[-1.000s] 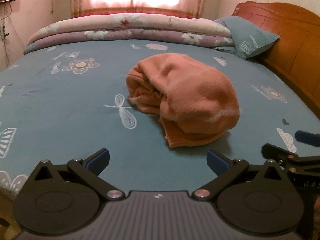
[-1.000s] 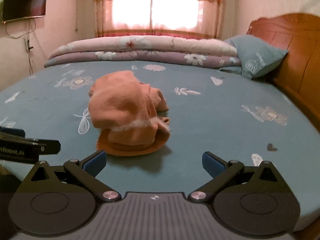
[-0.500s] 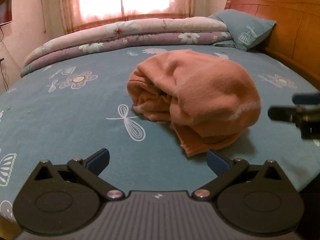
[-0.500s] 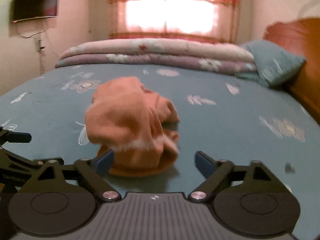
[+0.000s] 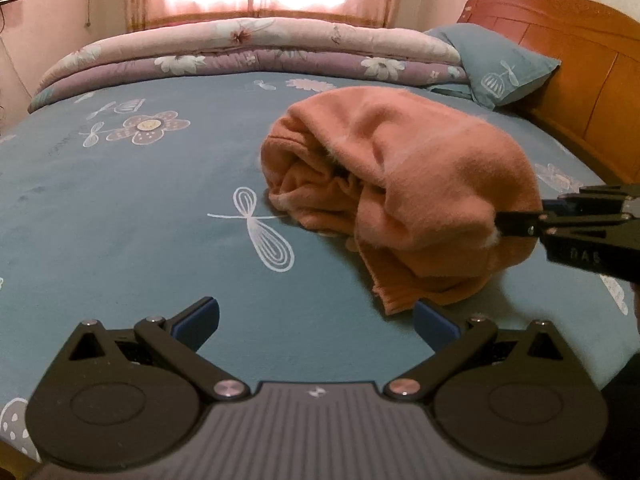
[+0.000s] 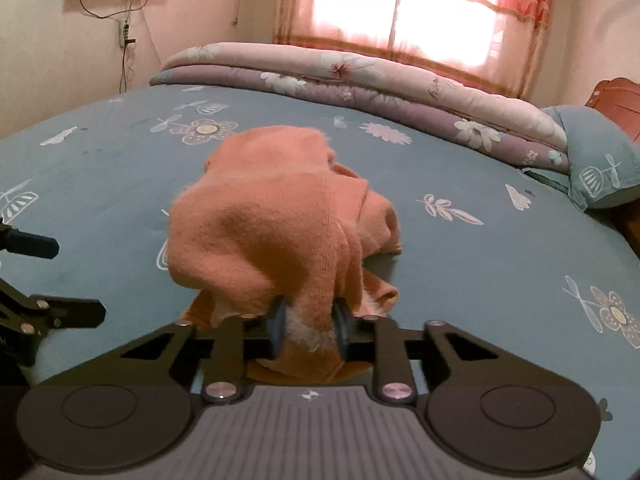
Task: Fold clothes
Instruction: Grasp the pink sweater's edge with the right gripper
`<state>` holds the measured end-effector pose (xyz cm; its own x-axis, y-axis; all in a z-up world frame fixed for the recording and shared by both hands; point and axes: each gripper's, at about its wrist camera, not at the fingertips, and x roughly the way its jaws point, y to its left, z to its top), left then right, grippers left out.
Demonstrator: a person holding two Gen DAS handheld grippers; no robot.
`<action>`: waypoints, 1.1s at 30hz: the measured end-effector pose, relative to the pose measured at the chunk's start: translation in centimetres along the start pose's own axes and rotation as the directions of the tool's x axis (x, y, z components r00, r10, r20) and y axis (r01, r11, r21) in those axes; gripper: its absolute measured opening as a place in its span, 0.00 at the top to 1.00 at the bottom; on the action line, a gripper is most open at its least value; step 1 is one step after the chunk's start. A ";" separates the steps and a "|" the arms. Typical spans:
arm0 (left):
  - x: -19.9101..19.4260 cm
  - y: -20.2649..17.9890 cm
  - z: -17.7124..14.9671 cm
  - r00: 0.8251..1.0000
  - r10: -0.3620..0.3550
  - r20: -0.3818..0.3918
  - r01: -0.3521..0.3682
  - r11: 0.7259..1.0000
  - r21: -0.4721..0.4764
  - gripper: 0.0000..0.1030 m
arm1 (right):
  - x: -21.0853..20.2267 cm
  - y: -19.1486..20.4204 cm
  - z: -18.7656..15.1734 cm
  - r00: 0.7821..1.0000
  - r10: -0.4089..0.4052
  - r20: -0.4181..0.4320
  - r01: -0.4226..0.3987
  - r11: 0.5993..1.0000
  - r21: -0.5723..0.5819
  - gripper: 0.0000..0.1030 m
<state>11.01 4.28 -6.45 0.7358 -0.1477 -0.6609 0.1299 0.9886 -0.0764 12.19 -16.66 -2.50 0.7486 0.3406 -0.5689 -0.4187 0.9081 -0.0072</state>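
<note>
Clothes here mean one fuzzy orange knit garment (image 5: 404, 196), bunched in a loose roll at centre right of the left wrist view, on the teal flower-print bed sheet (image 5: 120, 208). The left claw (image 5: 316, 320) gapes at bottom centre, gripping nothing. At right edge the right claw (image 5: 516, 229) has arrived at the cloth since a second ago.

In the right wrist view, bottom centre, that claw has clenched on a fold, probably to pull the bundle open.

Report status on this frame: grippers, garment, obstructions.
Right gripper shut on orange garment, near edge. Left gripper open, empty, short of it. Garment bunched on bed. Nothing in the way.
</note>
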 end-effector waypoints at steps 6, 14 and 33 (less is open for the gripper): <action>0.1 0.0 -0.2 1.000 -0.015 -0.003 0.015 1.000 0.001 0.00 | 0.2 0.5 0.5 0.995 0.098 -0.010 -0.098 0.994 0.056 0.87; 0.0 -0.3 -0.6 1.000 -0.019 -0.015 0.020 1.000 0.018 0.00 | 0.6 2.2 2.0 0.971 0.238 0.016 -0.238 0.962 0.134 0.87; -0.9 0.1 -0.8 1.000 0.025 0.002 -0.025 0.999 0.031 0.00 | 0.9 6.3 4.1 0.990 0.138 0.013 -0.136 0.987 -0.080 0.53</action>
<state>9.77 4.56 -6.47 0.7404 -0.1233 -0.6608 0.1318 0.9906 -0.0371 12.32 -9.64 0.36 0.6907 0.4655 -0.5534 -0.5564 0.8309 0.0045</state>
